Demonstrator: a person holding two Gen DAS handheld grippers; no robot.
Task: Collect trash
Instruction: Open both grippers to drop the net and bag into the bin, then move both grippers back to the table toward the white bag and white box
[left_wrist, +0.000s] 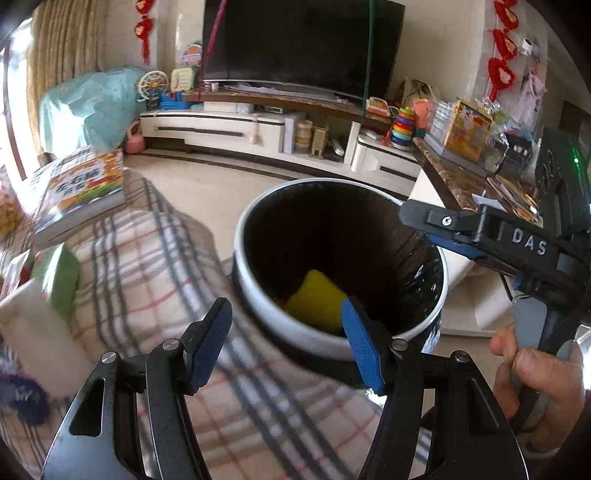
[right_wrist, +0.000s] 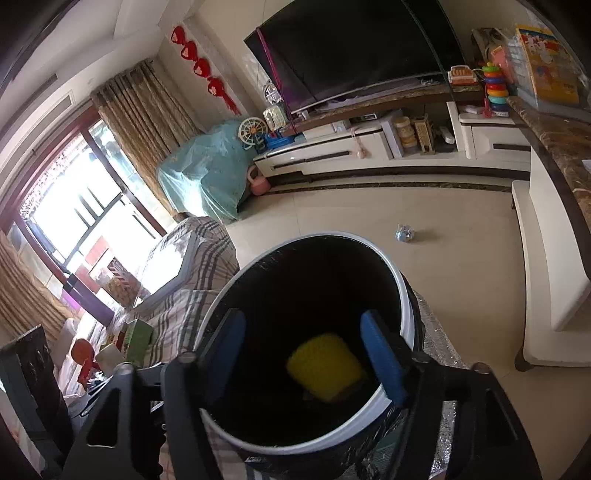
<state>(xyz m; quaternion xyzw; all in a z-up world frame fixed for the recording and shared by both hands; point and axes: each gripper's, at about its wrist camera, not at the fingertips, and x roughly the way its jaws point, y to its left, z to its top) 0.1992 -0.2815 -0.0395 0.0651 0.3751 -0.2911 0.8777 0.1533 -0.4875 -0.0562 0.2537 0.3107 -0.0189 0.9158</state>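
A round trash bin with a white rim (left_wrist: 258, 295) and a black liner stands beside a plaid sofa; it also shows in the right wrist view (right_wrist: 400, 284). A yellow piece of trash (left_wrist: 317, 299) lies inside it, seen too in the right wrist view (right_wrist: 325, 365). My left gripper (left_wrist: 288, 339) is open and empty, just short of the bin's near rim. My right gripper (right_wrist: 306, 354) is open and empty, directly above the bin's mouth; its body shows in the left wrist view (left_wrist: 480, 236). A small crumpled scrap (right_wrist: 405, 233) lies on the floor beyond the bin.
The plaid-covered sofa (left_wrist: 147, 258) holds a book (left_wrist: 81, 188) and boxes at the left. A TV (left_wrist: 303, 44) on a low white cabinet (left_wrist: 221, 129) with toys is behind. A brown-topped table (left_wrist: 454, 177) with clutter stands at the right. The floor is beige tile (right_wrist: 369, 210).
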